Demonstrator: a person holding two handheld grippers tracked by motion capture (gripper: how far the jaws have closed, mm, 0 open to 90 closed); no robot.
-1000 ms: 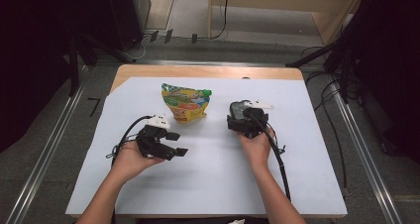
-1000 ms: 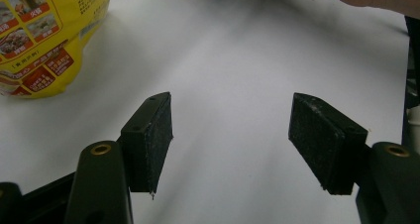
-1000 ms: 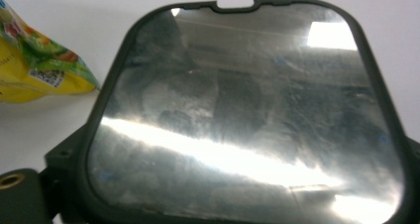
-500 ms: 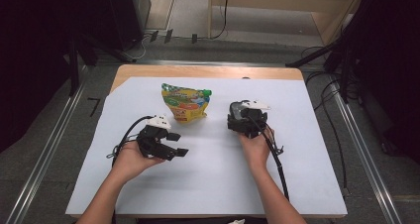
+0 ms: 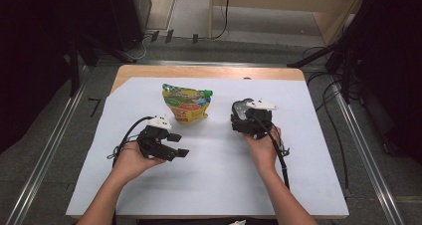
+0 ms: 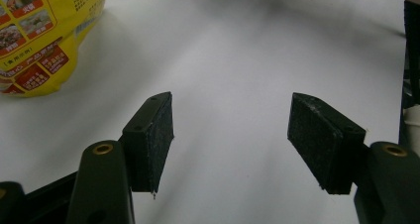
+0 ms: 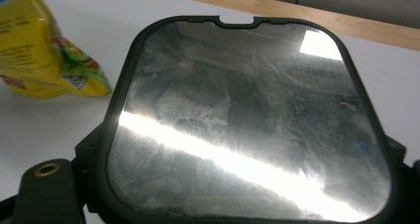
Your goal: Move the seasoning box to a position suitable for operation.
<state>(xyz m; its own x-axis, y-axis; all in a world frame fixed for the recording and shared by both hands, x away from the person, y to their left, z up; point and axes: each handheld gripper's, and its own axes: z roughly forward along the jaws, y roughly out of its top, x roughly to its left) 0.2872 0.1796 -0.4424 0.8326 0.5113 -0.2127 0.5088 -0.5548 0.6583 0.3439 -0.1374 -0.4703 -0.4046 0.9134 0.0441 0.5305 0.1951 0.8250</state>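
A yellow snack pouch (image 5: 186, 103) with a green cap stands on the white sheet (image 5: 214, 175), between and beyond both hands. My left gripper (image 5: 178, 152) rests low over the sheet, near and left of the pouch (image 6: 39, 35). Its jaws stand open, with bare paper between the pads (image 6: 158, 135). My right gripper (image 5: 244, 116) is to the right of the pouch (image 7: 39, 55). A glossy, dark-framed plate (image 7: 247, 125) stands tilted between its jaws and hides the pads. That plate (image 5: 241, 109) sits at the gripper's front.
The sheet covers a wooden table whose far edge (image 5: 209, 71) shows as a bare strip. Metal rails (image 5: 363, 155) run along both sides of the table. Cables (image 5: 328, 115) lie on the floor to the right.
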